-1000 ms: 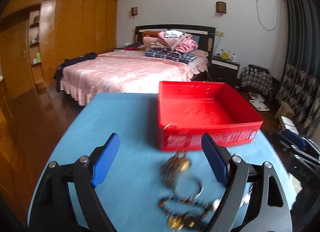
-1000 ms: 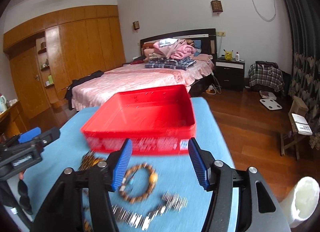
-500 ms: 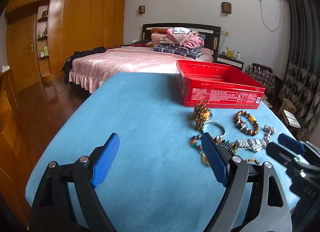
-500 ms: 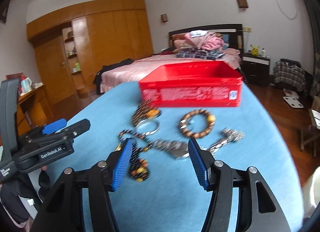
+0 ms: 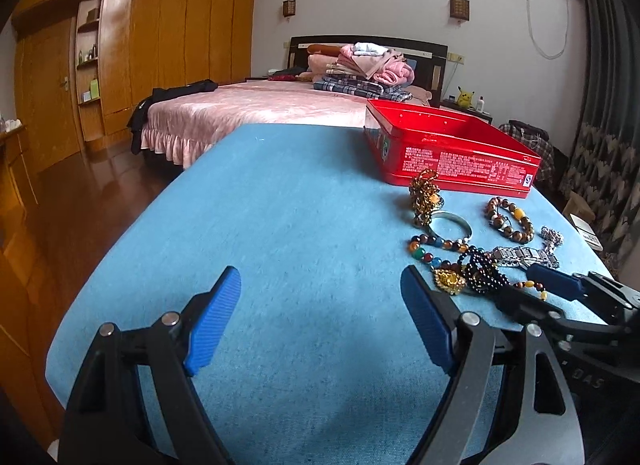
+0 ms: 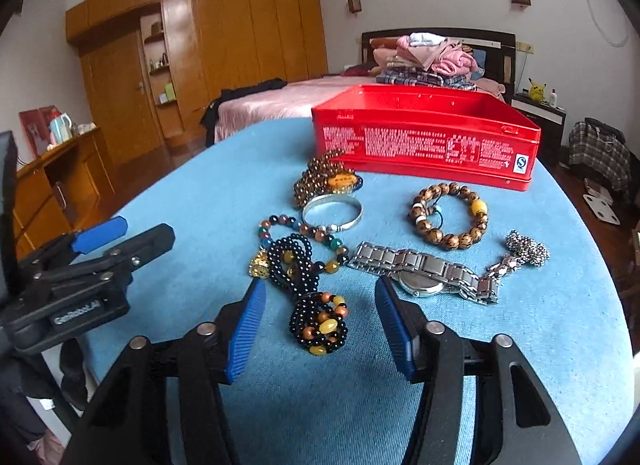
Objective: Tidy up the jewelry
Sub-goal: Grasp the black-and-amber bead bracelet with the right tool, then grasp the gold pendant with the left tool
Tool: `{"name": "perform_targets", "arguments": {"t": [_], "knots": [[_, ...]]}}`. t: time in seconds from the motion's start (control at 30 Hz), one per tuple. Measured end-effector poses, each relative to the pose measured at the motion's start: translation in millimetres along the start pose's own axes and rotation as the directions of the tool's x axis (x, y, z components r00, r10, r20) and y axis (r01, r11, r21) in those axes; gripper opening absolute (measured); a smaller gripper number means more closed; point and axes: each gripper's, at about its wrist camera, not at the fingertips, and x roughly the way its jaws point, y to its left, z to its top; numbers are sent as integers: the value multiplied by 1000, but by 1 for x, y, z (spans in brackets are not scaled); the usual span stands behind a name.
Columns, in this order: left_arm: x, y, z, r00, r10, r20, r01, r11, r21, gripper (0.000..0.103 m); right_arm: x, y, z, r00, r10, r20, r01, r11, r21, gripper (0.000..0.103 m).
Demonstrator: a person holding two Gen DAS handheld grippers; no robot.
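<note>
Several pieces of jewellery lie on the blue tablecloth (image 6: 560, 345) in front of an open red tin box (image 6: 424, 145): a black bead necklace (image 6: 316, 325), a silver watch (image 6: 424, 273), a wooden bead bracelet (image 6: 448, 217), a silver bangle (image 6: 332, 213) and a coloured bead string (image 6: 280, 225). My right gripper (image 6: 320, 297) is low over the cloth. Its jaws are closing with the black bead necklace between them, and the pads stand clear of it. My left gripper (image 5: 320, 285) is open over bare cloth, to the left of the jewellery (image 5: 460, 257).
A brown bead cluster (image 6: 328, 181) and a silver chain (image 6: 526, 249) also lie by the red box (image 5: 452, 153). Beyond the table are a pink bed (image 5: 260, 109) with folded clothes, wooden wardrobes (image 5: 160, 45) and a side desk (image 6: 52, 169).
Both grippers drew back from the red box and sank toward the cloth. The jewellery now lies ahead of them. The right jaws narrowed around the black beads.
</note>
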Motion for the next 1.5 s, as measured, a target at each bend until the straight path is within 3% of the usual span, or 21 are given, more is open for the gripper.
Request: {"name": "perform_targets", "arguments": {"t": [0.1, 0.2, 0.57, 0.7, 0.8, 1.07, 1.2, 1.5], "knots": [[1, -2, -1, 1000, -2, -4, 2, 1000, 7, 79, 4, 0, -2, 1000, 5, -22, -5, 1000, -9, 30], [3, -4, -2, 1000, -5, -10, 5, 1000, 7, 79, 2, -2, -4, 999, 28, -19, -28, 1000, 2, 25], [5, -9, -4, 1000, -6, -20, 7, 1000, 20, 79, 2, -2, -3, 999, 37, -39, -37, 999, -8, 29], [6, -14, -2, 1000, -12, -23, 12, 1000, 22, 79, -1, -4, -5, 999, 35, -28, -36, 999, -14, 23], [10, -22, -1, 999, -25, -42, 26, 999, 28, 73, -11, -13, -4, 1000, 23, 3, -23, 999, 24, 20], [25, -62, 0, 991, -82, -104, 87, 995, 45, 68, -37, -37, -6, 998, -21, 52, 17, 997, 78, 20], [38, -73, -3, 987, -70, -147, 78, 996, 47, 61, -42, -43, -10, 998, -29, 54, 25, 997, 74, 20], [44, -83, 0, 986, -48, -160, 59, 996, 65, 50, -41, -48, -11, 998, -26, 65, 21, 996, 86, 20]]}}
